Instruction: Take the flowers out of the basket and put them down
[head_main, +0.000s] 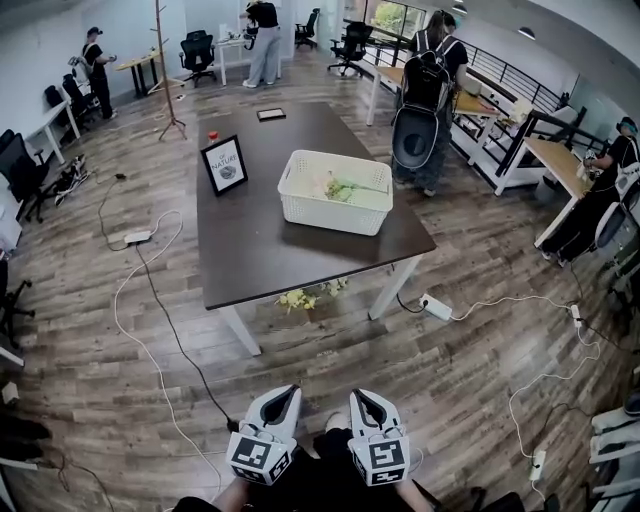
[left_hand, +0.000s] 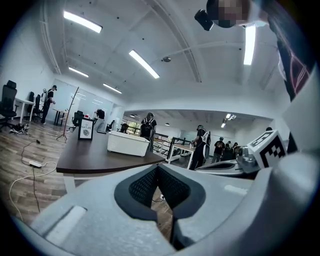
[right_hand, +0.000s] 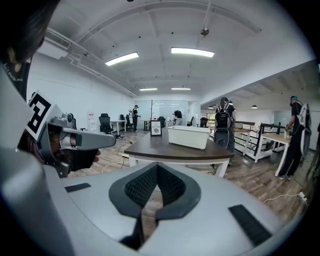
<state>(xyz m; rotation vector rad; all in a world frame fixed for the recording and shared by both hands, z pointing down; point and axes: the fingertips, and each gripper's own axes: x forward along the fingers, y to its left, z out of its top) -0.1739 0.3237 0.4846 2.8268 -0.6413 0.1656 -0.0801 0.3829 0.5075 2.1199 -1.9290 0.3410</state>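
Left gripper (head_main: 283, 396): low at the near edge of the head view, close to the person's body; jaws together with nothing between them
Right gripper (head_main: 363, 399): just beside the left one; jaws likewise closed, gripping nothing
Both grippers: well apart from the bench, tips pointing toward it
Bench (head_main: 260, 250): dark top on white legs, standing ahead on the wooden floor
Basket (head_main: 330, 215): white and perforated, upright on the bench, toward its right side
Flowers (head_main: 345, 187): lying inside the basket, green stems with pale blooms, below the rim
Yellow bunch (head_main: 305, 297): a second cluster of flowers on the floor under the bench's near edge, between the legs
Picture frame (head_main: 224, 164): propped upright on the bench, left of the basket and apart from it
Red item (head_main: 212, 134): small, on the bench behind the frame; too small to tell what it is
Dark flat object (head_main: 271, 114): lying at the far end of the bench
Power strip (head_main: 437, 307): on the floor just right of the bench's near right leg, with a white cable trailing away
Person with backpack (head_main: 428, 95): standing beyond the bench's far right corner
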